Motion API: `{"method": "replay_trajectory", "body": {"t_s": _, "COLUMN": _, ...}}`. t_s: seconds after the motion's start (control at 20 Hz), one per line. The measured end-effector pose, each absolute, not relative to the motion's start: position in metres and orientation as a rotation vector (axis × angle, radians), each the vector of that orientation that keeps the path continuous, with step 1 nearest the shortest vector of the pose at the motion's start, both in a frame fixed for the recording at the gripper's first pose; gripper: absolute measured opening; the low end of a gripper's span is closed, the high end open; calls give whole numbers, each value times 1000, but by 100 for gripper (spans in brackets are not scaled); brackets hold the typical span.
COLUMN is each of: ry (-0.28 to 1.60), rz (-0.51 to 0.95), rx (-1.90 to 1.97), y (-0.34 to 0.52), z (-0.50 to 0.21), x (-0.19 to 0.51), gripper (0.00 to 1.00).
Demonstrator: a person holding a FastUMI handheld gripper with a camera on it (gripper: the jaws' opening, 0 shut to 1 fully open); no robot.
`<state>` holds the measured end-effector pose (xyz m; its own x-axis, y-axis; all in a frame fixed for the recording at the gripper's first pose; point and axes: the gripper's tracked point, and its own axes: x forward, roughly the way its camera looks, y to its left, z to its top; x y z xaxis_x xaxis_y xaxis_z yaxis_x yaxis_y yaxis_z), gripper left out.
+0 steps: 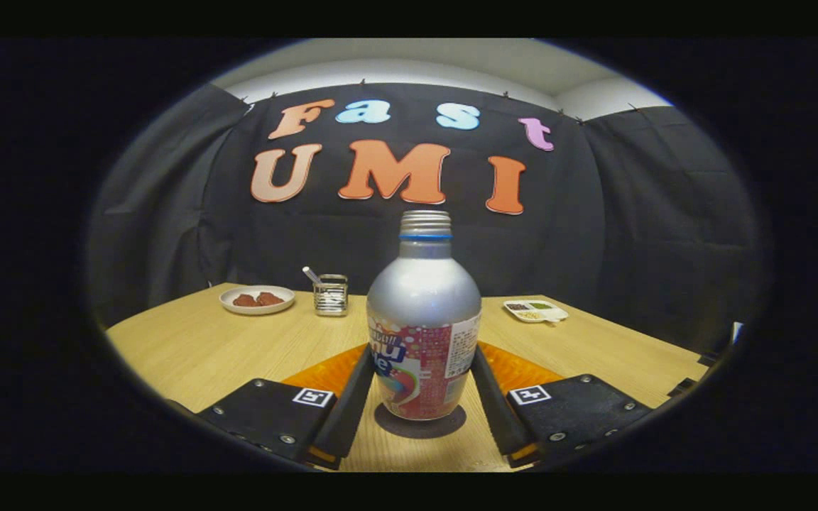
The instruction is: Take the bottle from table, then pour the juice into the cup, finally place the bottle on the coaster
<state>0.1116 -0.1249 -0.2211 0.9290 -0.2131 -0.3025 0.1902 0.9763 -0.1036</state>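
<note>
Silver metal bottle [423, 319] stands upright on a dark round coaster [420, 421] on the wooden table [196, 348], uncapped, with a blue ring at its threaded neck. Its printed label is only partly legible. The gripper [420, 380] is clamped on the bottle, both fingers [352, 397] pressing its lower sides. Beyond it sit 1 white plate [257, 299], 1 glass cup [330, 294] and 1 small tray [535, 310].

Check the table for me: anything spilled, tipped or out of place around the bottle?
Nothing stands out. The bottle stands upright on a dark round coaster, uncapped, between the claw fingers, which touch its sides. No liquid shows on the table. Beyond it, the plate, the small metal holder and the divided dish sit level.
</note>
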Motion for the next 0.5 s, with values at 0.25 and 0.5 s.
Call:
{"method": "replay_trajectory", "body": {"t_s": 0.25, "ry": 385, "rz": -209, "rx": -69, "y": -126, "z": -250, "x": 111, "gripper": 75}}
{"method": "replay_trajectory", "body": {"t_s": 0.5, "ry": 402, "rz": -210, "rx": -38, "y": -127, "z": -265, "x": 107, "gripper": 78}}
